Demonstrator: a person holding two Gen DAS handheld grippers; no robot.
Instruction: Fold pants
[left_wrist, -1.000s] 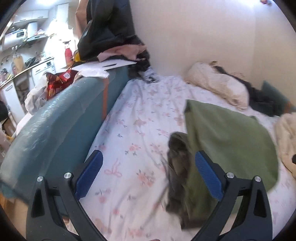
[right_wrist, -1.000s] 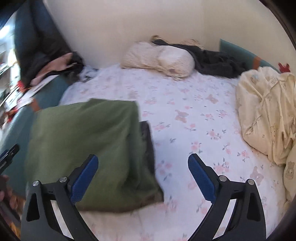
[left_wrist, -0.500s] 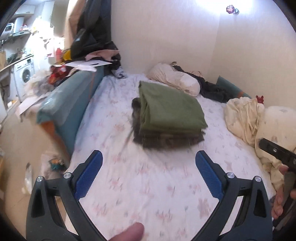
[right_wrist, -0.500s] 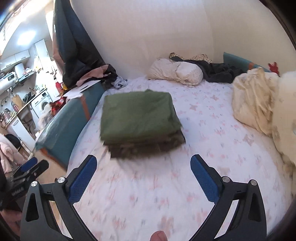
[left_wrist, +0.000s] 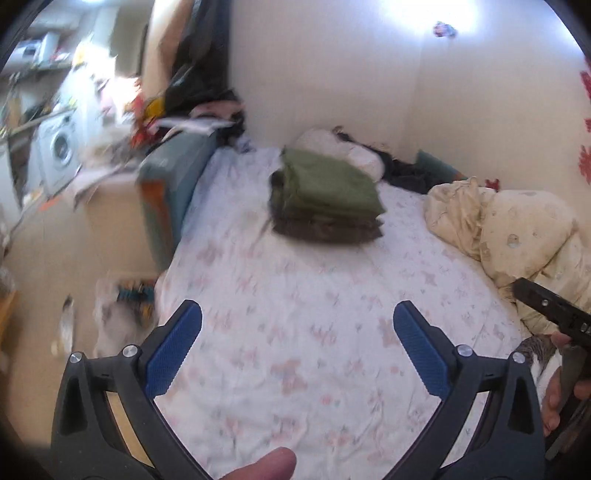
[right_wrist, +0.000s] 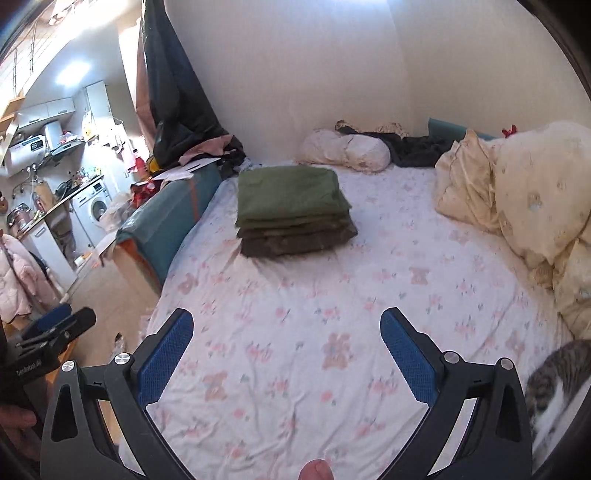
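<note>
Pants (right_wrist: 293, 210) lie folded in a neat stack on bed (right_wrist: 332, 332); folding looks done. Left gripper (left_wrist: 297, 343) and right gripper (right_wrist: 286, 341) both wide, empty, well apart from them.

Left gripper (left_wrist: 297, 350) held level with jaws spread wide, nothing between blue pads (left_wrist: 173, 352). Right gripper (right_wrist: 286, 356) likewise, jaws wide apart and empty. Fingertip (left_wrist: 264, 466) visible at lower edge.

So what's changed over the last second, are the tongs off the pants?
Both tongs, left and right, have pulled back from the folded green pants, which were close under them a second ago. They are open and hold nothing. The pants stay folded on the floral sheet.
</note>
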